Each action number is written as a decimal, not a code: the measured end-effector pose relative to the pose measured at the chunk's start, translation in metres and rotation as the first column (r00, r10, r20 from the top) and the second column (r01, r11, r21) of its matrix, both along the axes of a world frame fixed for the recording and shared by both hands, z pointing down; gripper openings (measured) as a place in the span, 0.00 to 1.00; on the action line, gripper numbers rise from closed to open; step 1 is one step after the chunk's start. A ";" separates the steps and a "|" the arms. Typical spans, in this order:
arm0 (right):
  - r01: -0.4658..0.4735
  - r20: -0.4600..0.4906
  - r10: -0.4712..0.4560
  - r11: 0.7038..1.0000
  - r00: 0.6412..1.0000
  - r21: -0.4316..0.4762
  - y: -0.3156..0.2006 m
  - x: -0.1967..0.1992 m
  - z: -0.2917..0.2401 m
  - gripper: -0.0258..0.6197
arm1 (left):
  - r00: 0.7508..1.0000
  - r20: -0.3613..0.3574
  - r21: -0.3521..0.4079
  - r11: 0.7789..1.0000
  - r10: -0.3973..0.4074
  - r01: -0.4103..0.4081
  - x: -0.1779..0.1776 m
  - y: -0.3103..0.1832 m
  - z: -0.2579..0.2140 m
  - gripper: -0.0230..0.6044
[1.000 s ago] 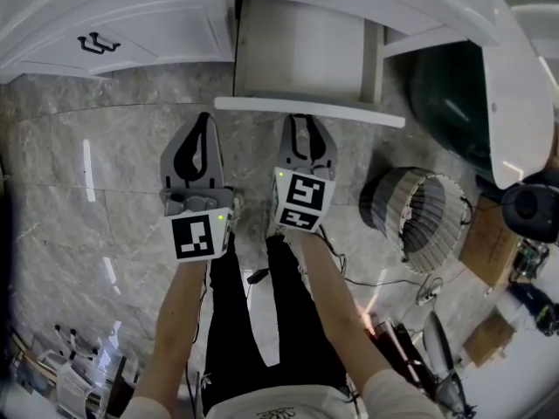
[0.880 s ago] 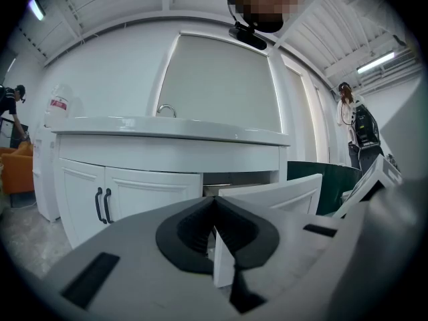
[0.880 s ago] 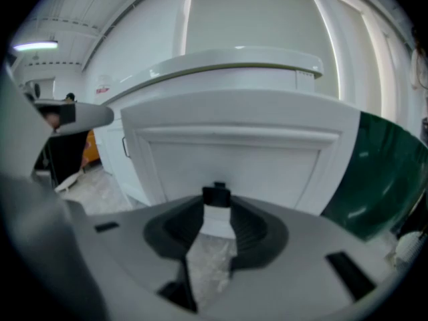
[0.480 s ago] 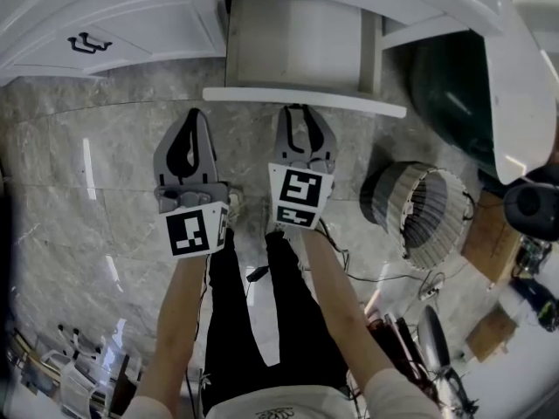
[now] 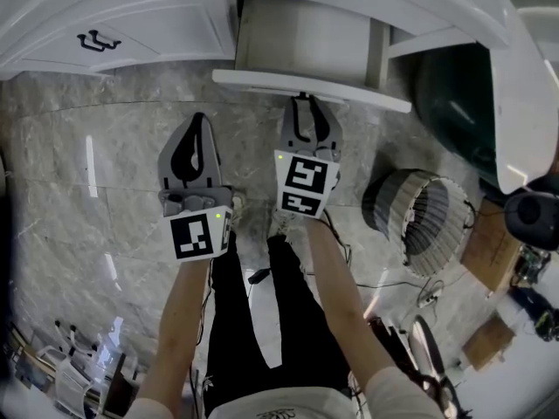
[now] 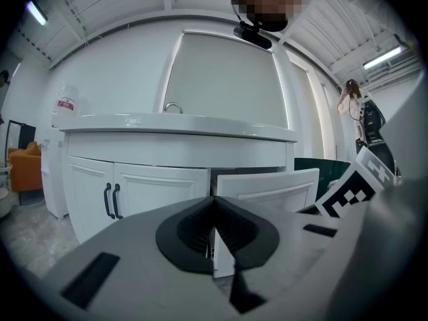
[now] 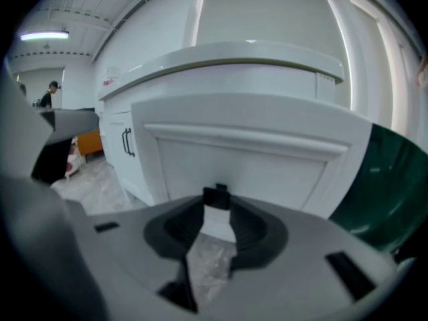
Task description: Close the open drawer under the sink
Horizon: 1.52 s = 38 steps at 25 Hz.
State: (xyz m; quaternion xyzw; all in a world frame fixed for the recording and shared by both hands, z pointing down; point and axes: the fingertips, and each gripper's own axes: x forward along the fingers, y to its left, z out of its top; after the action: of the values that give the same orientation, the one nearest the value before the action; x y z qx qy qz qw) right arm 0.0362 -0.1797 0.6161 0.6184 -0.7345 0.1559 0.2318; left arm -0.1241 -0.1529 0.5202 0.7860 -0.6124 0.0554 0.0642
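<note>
A grey veined marble floor (image 5: 87, 173) is spreading across the head view. A white vanity cabinet (image 5: 166, 29) with black paired door handles (image 5: 98, 42) is running along the top of the frame. A ribbed round basket (image 5: 419, 221) is standing on the floor at right centre, and a dark green tub (image 5: 454, 103) is sitting above it in the frame. Cables and boxes are cluttering the lower right corner.

The white open drawer (image 5: 307, 84) is sitting at top centre, pulled out of the cabinet toward the person. Its front panel is lying long across the frame, sloping slightly down to the right, and its box is running up the frame into the cabinet.

The left gripper (image 5: 199, 120) is hovering over the floor left of centre, short of the drawer, its jaws meeting at the tips with nothing between them. The right gripper (image 5: 303, 103) is pointing at the drawer's front panel, its jaws standing a little apart and empty. Whether it is touching the panel cannot be told.

Only the left gripper view is showing a curved metal faucet (image 6: 172, 105) above the countertop (image 6: 180, 122), an orange seat (image 6: 23, 169) at the left edge and a person (image 6: 354, 102) standing far right. The right gripper view is filling with the drawer's recessed front.
</note>
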 end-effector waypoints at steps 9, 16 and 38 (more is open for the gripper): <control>-0.001 -0.017 0.001 1.000 1.000 0.007 -0.032 0.003 0.000 0.25 | 1.000 0.002 0.000 1.000 -0.021 0.021 -0.011 0.000 0.001 0.07; -0.004 0.000 0.004 1.000 1.000 0.012 -0.037 0.000 0.000 0.25 | 0.999 0.007 0.008 0.999 -0.032 0.031 -0.015 -0.007 -0.002 0.07; 0.011 0.043 -0.012 1.000 0.999 0.014 -0.071 0.002 0.000 0.25 | 0.999 0.001 0.028 0.999 -0.045 0.045 -0.011 -0.019 0.000 0.07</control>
State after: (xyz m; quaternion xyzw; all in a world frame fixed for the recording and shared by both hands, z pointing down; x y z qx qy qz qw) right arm 0.0380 -0.2510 0.6156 0.6123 -0.7439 0.1629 0.2125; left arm -0.1346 -0.1715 0.5207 0.7728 -0.6308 0.0461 0.0537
